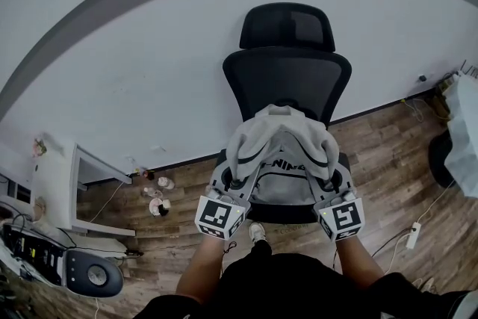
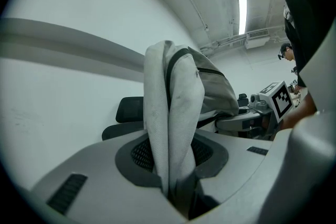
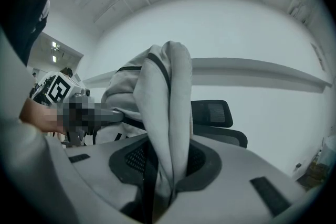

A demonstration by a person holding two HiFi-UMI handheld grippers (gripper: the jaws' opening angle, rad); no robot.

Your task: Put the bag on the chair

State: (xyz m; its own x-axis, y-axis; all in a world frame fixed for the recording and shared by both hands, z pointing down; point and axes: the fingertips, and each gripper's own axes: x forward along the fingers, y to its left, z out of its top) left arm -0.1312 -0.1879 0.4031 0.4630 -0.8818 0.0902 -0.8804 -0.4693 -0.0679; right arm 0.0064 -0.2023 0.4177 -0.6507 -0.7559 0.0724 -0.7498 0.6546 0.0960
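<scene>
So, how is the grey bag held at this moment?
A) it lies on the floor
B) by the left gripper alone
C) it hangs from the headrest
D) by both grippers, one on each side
D: the left gripper and the right gripper each clamp a fold of the bag between their jaws.

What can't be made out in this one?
Seat of the chair: head view, covered by the bag, left hand-held gripper and right hand-held gripper; whether the bag rests on it is unclear.
Print on the bag: head view, folds hide most letters.
The small items at left: head view, too small to identify.
The white object: head view, cut off by the right edge.
</scene>
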